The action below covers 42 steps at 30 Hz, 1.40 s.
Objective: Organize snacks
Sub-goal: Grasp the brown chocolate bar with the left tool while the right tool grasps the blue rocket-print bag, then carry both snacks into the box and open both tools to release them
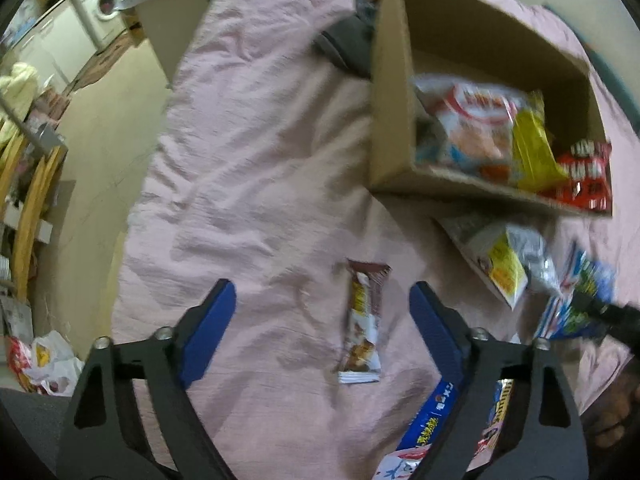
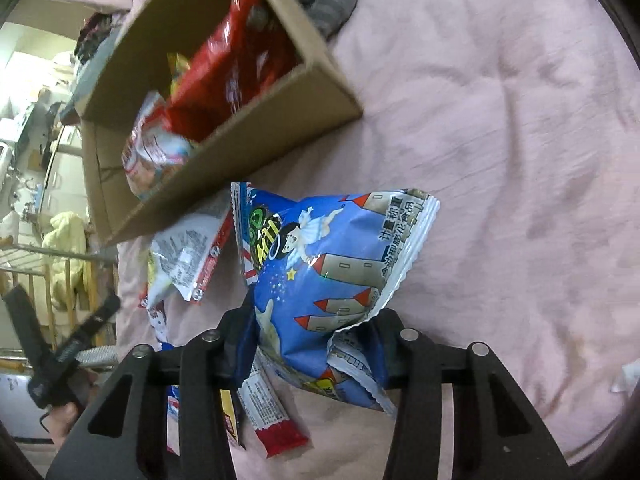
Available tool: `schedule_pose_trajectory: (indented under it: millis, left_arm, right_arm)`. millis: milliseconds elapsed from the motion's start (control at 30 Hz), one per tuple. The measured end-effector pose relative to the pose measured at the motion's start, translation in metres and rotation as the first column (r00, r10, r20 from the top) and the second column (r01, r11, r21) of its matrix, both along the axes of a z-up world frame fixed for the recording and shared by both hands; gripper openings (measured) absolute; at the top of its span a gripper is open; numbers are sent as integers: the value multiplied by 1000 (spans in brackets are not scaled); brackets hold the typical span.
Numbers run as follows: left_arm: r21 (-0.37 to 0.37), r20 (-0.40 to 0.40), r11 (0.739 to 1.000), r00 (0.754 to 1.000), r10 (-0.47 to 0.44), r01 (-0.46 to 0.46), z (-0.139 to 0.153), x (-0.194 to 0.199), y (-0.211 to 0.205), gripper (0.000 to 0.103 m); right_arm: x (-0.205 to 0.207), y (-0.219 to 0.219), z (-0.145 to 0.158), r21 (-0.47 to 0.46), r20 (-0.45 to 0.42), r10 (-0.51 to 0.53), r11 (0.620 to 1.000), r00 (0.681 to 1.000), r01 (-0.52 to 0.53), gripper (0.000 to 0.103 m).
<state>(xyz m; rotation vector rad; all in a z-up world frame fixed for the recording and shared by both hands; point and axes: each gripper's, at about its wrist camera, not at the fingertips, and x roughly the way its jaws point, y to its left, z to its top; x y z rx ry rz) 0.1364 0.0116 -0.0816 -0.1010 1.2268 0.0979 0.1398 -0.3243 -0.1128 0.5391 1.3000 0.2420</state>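
Observation:
My right gripper (image 2: 310, 344) is shut on a blue snack bag (image 2: 328, 256) with castle print and holds it above the pink bedspread (image 2: 500, 160), just right of the cardboard box (image 2: 224, 148). The box holds red and white snack bags (image 2: 224, 64). In the left wrist view my left gripper (image 1: 322, 312) is open and empty, above a brown-and-white snack bar (image 1: 362, 320) lying between its fingers. The box (image 1: 390, 120) is ahead on the right, with white, yellow and red packs (image 1: 500, 132) inside. The blue bag (image 1: 576, 300) shows at far right.
A white-and-yellow pack (image 1: 504, 260) lies below the box. Blue packs (image 1: 432, 420) lie under my left gripper's right finger. A silver pack (image 2: 188, 256) and a red-ended bar (image 2: 272, 416) lie on the bed. A grey cloth (image 1: 348, 48) sits beside the box. The bed edge and floor are left.

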Motion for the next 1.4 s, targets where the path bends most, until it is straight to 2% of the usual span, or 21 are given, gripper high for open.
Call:
schedule_pose_trajectory:
  millis: [100, 167, 200, 367, 400, 467, 500, 533, 633, 933, 1100, 1233, 1400]
  left_arm:
    - [2, -41, 999, 998, -47, 47, -12, 2, -14, 68]
    - [16, -69, 998, 995, -66, 67, -22, 4, -21, 58]
    - [12, -74, 997, 995, -73, 74, -26, 5, -23, 50]
    - [24, -149, 997, 986, -71, 76, -52, 12, -24, 46]
    - [27, -151, 997, 986, -69, 74, -55, 12, -23, 43]
    - [38, -151, 996, 986, -75, 81, -55, 12, -24, 30]
    - [52, -148, 995, 986, -74, 83, -54, 12, -23, 18]
    - [56, -145, 996, 987, -67, 75, -54, 12, -21, 15]
    - [31, -130, 998, 990, -48, 53, -48, 10, -16, 15]
    - [4, -31, 997, 996, -80, 80, -17, 1, -18, 15]
    - [1, 0, 997, 997, -79, 79, -8, 2, -18, 15]
    - [42, 23, 995, 996, -87, 86, -5, -4, -20, 15]
    - [13, 52, 997, 996, -70, 70, 5, -9, -15, 15]
  right_arm:
    - [-4, -9, 4, -3, 9, -24, 1000, 1000, 24, 47]
    - [-6, -15, 5, 14, 7, -44, 999, 999, 44, 47]
    - [-5, -16, 6, 16, 11, -48, 999, 999, 48, 47]
    - [-8, -20, 8, 34, 24, -67, 997, 997, 66, 47]
    - [-9, -23, 8, 39, 21, -71, 997, 997, 70, 47]
    - [-9, -21, 9, 49, 23, -72, 996, 997, 71, 47]
    - [-10, -22, 10, 47, 27, -70, 997, 997, 69, 47]
    - [-11, -20, 11, 44, 31, -67, 997, 997, 66, 47]
    - [-12, -21, 15, 48, 40, -61, 997, 997, 59, 47]
    - [-12, -16, 24, 35, 57, -66, 997, 996, 64, 47]
    - [-12, -14, 30, 19, 75, -77, 997, 994, 75, 47]
    - [-10, -12, 34, -3, 84, -85, 996, 993, 85, 47]
    - [-14, -13, 46, -25, 116, -102, 994, 988, 105, 47]
